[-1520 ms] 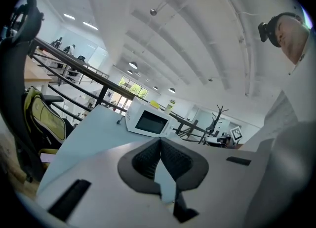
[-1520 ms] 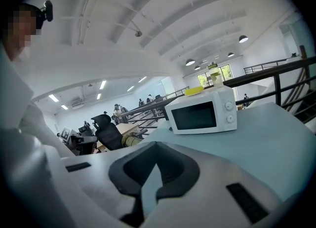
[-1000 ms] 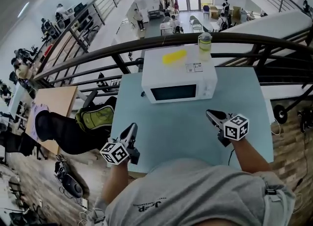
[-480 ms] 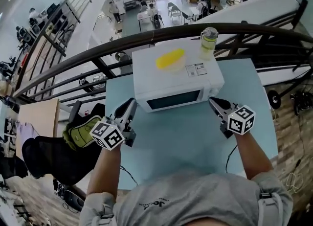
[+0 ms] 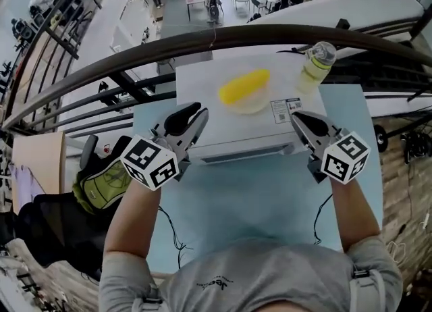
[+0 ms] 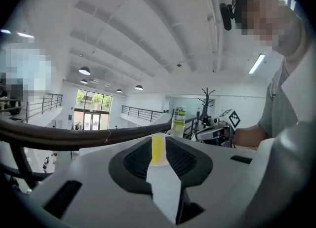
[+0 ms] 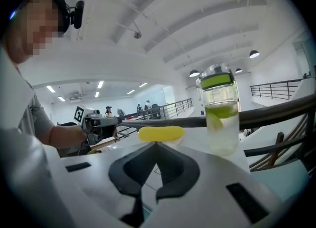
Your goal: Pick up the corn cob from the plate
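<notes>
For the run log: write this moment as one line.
corn cob: untouched on plate atop microwave | left gripper: jaws just opening, empty | right gripper: jaws shut, empty

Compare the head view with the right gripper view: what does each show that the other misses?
Only the head view: the green backpack, the microwave's front. Only the right gripper view: ceiling lamps, lime slices inside the bottle. Both: the corn cob on its plate, the bottle, the dark railing.
</notes>
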A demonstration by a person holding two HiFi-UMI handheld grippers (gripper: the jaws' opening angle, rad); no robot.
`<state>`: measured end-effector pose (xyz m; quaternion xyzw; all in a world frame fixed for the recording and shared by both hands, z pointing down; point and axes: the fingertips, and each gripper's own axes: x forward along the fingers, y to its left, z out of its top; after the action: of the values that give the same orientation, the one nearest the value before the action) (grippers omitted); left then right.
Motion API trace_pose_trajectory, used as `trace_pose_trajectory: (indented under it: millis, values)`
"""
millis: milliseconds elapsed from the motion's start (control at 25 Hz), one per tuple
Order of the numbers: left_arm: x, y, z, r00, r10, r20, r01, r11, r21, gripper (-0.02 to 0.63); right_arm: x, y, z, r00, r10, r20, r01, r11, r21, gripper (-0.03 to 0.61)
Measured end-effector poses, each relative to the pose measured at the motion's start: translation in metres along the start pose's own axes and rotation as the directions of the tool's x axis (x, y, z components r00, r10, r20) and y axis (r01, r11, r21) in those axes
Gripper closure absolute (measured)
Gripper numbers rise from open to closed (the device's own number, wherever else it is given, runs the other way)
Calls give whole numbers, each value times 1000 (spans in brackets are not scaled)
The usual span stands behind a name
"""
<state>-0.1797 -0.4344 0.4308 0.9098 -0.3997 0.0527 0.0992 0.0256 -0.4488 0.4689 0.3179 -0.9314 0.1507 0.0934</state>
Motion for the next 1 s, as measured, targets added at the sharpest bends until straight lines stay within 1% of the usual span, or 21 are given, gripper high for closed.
trace_pose_trajectory:
  millis: [160,280,400,480,560,640,800,1000]
  values:
    - [38,9,-9,997,-60,-57,63,996,59,458,25,-1,-3,998,44,-35,-44,999,6,563]
    - [60,15,-13,990,-106,-94,115,989,92,399,33,-1,5,997,80,-18,-80,996,30,563]
    - [77,15,-18,979,-135,-154,156,979,129,343,34,2,18,995,104,2,-104,993,53,563]
    - [88,16,-22,970,-130,-206,166,971,170,332,34,4,28,993,113,20,-114,992,47,563]
    - [96,16,-27,960,-123,-253,174,966,191,330,33,3,36,992,119,34,-120,992,33,563]
    - [103,15,-31,952,-128,-278,184,965,186,325,32,1,38,992,117,37,-118,993,28,563]
    - [114,10,-32,943,-141,-300,201,963,180,322,32,-9,37,995,99,22,-99,995,23,563]
    - [119,8,-46,904,-149,-400,241,951,191,322,30,-15,37,997,76,19,-76,997,15,563]
